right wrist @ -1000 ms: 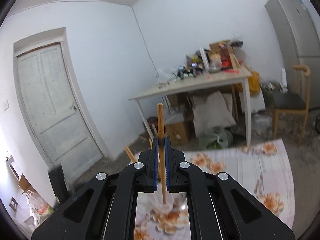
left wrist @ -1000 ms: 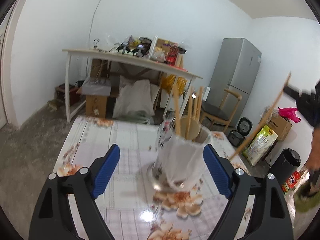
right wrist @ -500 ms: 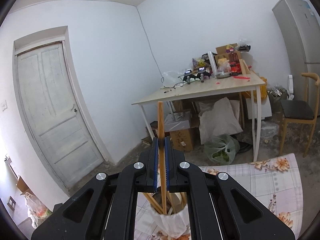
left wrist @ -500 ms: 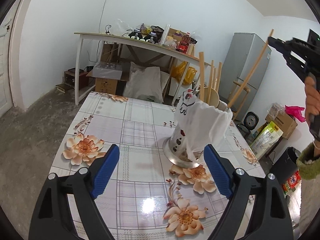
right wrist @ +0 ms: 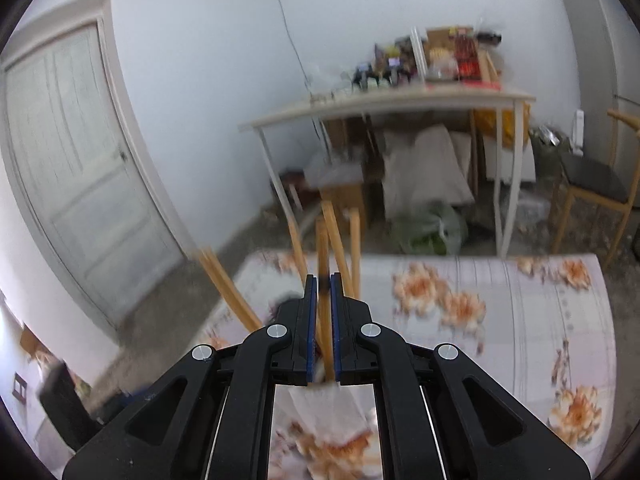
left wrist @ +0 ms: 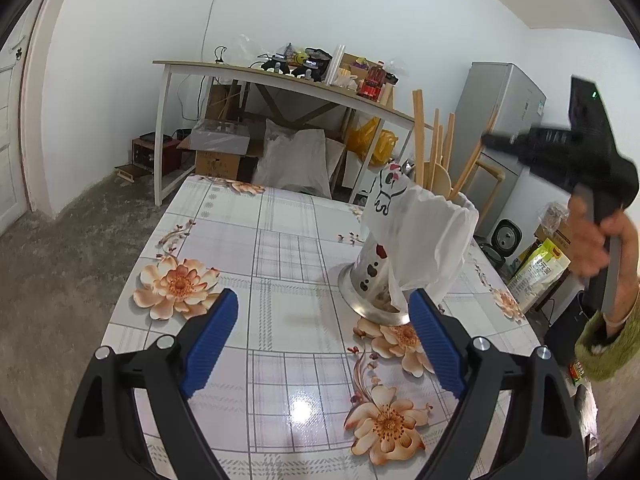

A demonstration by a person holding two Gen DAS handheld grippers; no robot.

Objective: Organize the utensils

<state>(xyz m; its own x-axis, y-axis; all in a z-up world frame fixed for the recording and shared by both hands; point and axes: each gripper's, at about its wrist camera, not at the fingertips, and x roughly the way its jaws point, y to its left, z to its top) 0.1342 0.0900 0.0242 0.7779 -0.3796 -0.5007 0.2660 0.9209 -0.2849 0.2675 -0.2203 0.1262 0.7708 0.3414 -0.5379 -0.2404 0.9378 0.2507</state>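
Note:
A metal utensil holder [left wrist: 372, 280] wrapped in a white plastic bag [left wrist: 424, 236] stands on the floral table [left wrist: 280, 264]. Several wooden chopsticks [left wrist: 420, 136] stick up from it. My left gripper [left wrist: 320, 340] is open and empty, low over the table, with the holder just ahead of its right finger. My right gripper [right wrist: 322, 304] is shut on a wooden chopstick [right wrist: 322, 256] directly above the holder, whose bag [right wrist: 324, 412] shows below the fingers. The right gripper also shows in the left wrist view [left wrist: 496, 142], its chopstick [left wrist: 474, 160] slanting down into the holder.
Beyond the floral table stand a cluttered white desk [left wrist: 280, 80], boxes and sacks [left wrist: 296, 156] under it, a grey fridge [left wrist: 500, 120] and a wooden chair [right wrist: 592, 188]. A door [right wrist: 80, 168] is at the left. Bags and a black bin [left wrist: 560, 332] sit on the floor at the right.
My right gripper has come down over the holder, lowering its chopstick in among the others. My left gripper has drawn back and to the left, so the holder sits further right.

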